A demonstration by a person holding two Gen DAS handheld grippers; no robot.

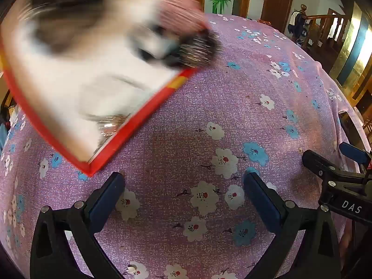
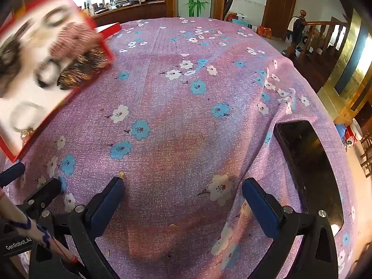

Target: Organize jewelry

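A red-rimmed box [image 1: 130,125] with a white lining is at the upper left of the left wrist view, blurred. It holds a pink ribbed piece [image 1: 179,11], a dark sparkly piece [image 1: 197,48] and a gold piece [image 1: 111,123]. The same box [image 2: 91,23] shows at the upper left of the right wrist view. My left gripper [image 1: 183,181] is open and empty over the cloth, below and right of the box's corner. My right gripper [image 2: 183,183] is open and empty, right of the box. The right gripper also shows at the right edge of the left wrist view [image 1: 334,176].
A purple floral cloth [image 2: 186,116] covers the table. A black phone [image 2: 307,162] lies on it near the right edge. A second red box [image 2: 109,28] lies behind the first. Doors, a wooden staircase and a cluttered counter stand beyond the table.
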